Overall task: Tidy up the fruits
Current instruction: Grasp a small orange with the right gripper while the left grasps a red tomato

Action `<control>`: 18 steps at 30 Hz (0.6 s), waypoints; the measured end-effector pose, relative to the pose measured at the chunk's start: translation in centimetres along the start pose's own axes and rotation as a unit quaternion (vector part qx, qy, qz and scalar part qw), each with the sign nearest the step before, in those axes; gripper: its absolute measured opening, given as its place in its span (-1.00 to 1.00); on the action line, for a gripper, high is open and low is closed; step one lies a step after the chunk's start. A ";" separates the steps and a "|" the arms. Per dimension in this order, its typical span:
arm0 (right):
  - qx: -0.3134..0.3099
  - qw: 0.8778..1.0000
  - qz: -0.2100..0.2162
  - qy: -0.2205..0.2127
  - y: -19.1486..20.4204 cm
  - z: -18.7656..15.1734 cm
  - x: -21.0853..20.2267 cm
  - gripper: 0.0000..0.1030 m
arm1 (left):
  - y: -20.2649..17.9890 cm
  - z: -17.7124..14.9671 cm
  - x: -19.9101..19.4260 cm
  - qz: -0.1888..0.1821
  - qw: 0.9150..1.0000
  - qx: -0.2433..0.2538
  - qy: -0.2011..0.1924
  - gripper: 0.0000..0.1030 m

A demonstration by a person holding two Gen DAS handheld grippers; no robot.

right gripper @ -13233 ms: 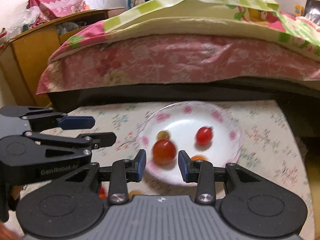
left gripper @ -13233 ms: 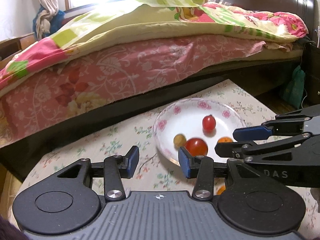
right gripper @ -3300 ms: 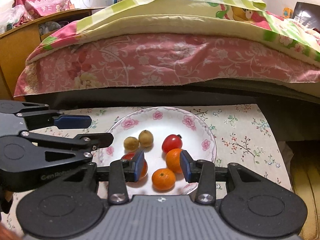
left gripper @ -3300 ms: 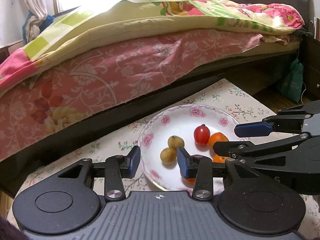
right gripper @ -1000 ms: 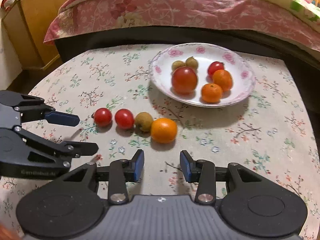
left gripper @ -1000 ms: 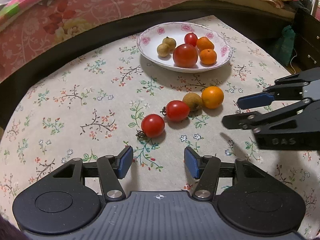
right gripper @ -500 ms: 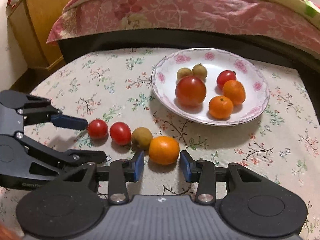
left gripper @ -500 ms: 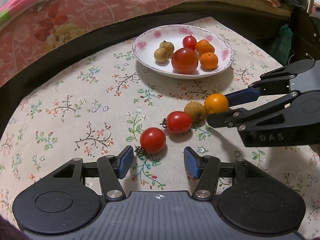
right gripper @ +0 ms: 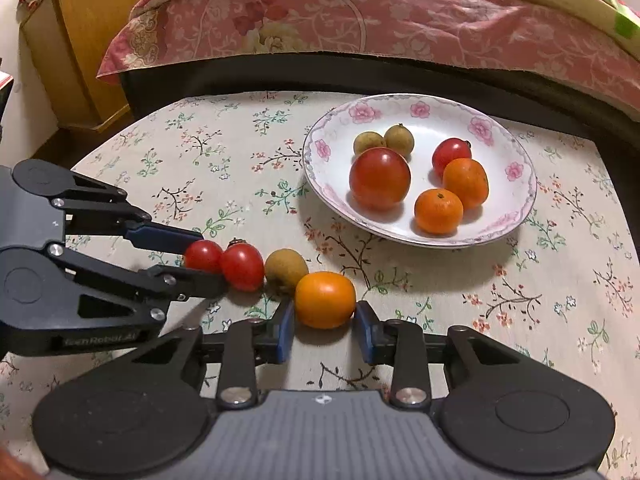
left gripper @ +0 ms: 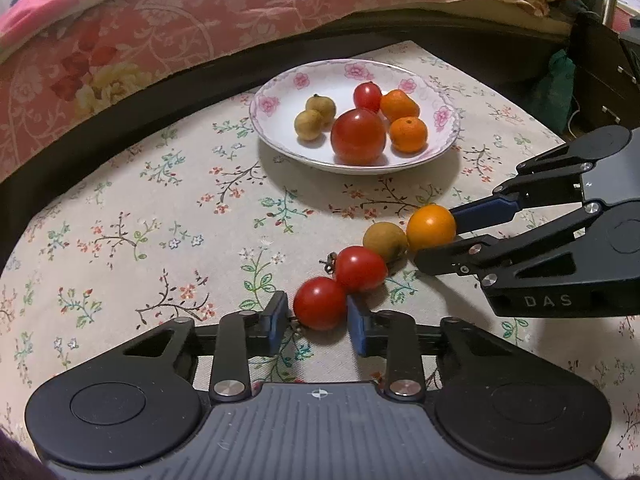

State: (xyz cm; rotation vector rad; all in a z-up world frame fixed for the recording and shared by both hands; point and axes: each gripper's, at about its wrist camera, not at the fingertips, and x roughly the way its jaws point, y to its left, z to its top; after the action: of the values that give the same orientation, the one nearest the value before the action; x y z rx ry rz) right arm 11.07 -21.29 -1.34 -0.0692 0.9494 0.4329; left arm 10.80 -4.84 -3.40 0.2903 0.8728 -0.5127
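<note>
Floral tablecloth (left gripper: 168,208) lies bare leftward; left gripper (left gripper: 318,322) brackets cherry tomato (left gripper: 320,307), right gripper (right gripper: 325,326) brackets orange (right gripper: 325,299), both spread.

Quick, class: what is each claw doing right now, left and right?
Left claw: open, fingers either side of a cherry tomato, not clamped.
Right claw: open, fingers flanking the orange, small gaps visible.

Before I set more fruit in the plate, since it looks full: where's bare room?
The plate is bare along its far rim and right side; the big tomato, oranges and longans crowd its middle. The tablecloth left of it is free.
</note>
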 end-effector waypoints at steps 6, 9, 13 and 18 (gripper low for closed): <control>0.001 1.000 0.006 0.002 0.0 -0.3 -0.8 -0.37 | -0.5 -0.7 -0.9 -0.008 1.000 0.021 0.001 -0.29; -0.001 1.000 0.012 0.009 -0.1 -0.4 -0.8 -0.37 | -0.4 -1.0 -0.9 -0.010 1.000 0.026 0.007 -0.25; -0.008 1.000 0.013 0.016 -0.2 -0.3 -0.5 -0.37 | -0.7 -1.1 -0.7 -0.010 0.999 0.035 0.010 -0.16; -0.005 1.000 0.007 0.011 -0.4 -0.1 -0.2 -0.36 | -0.4 -1.1 -0.5 -0.010 0.999 0.031 0.008 -0.09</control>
State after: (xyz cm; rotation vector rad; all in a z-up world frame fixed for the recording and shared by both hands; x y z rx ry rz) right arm 11.00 -21.72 -1.29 -0.0769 0.9708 0.4507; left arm 9.58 -4.57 -3.63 0.3430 0.8778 -0.5564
